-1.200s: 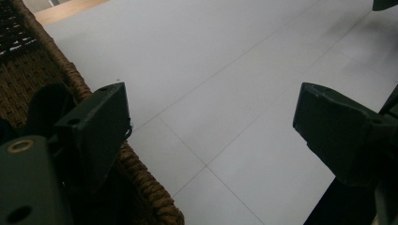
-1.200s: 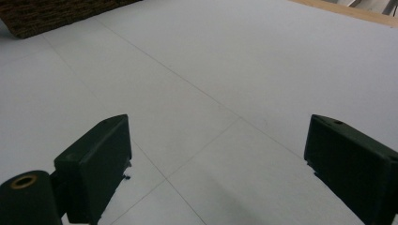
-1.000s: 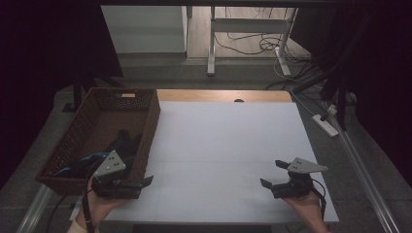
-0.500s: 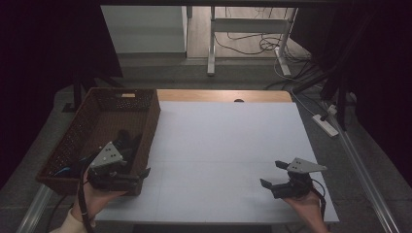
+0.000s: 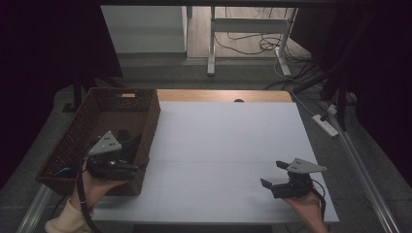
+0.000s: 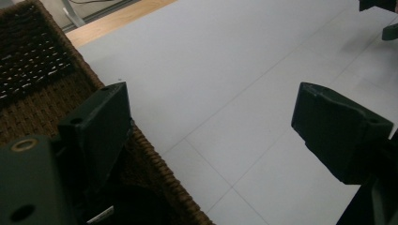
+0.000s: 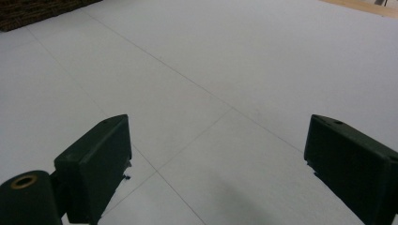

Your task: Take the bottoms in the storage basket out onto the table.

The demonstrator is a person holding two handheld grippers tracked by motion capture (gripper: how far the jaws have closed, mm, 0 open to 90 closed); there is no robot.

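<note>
A brown wicker basket (image 5: 151, 112) stands at the table's left side, with dark items (image 5: 124, 136) and something blue (image 5: 63, 171) inside that I cannot make out. My left gripper (image 5: 138, 162) hovers over the basket's near right corner and is open. In the left gripper view (image 6: 209, 101) one jaw is above the basket rim (image 6: 42, 93) and the other above the white table (image 6: 244, 61). My right gripper (image 5: 272, 174) is open and empty, low over the table's front right. In the right gripper view (image 7: 218, 124) bare white surface lies between its jaws.
The white tabletop (image 5: 228, 141) has a wooden strip (image 5: 218, 95) along its far edge. A power strip (image 5: 326, 125) and cables lie on the floor to the right. The basket's corner (image 7: 28, 9) appears far off in the right gripper view.
My left gripper has risen from the table's front edge and moved left and away, over the basket's near corner. The right gripper has stayed put.
</note>
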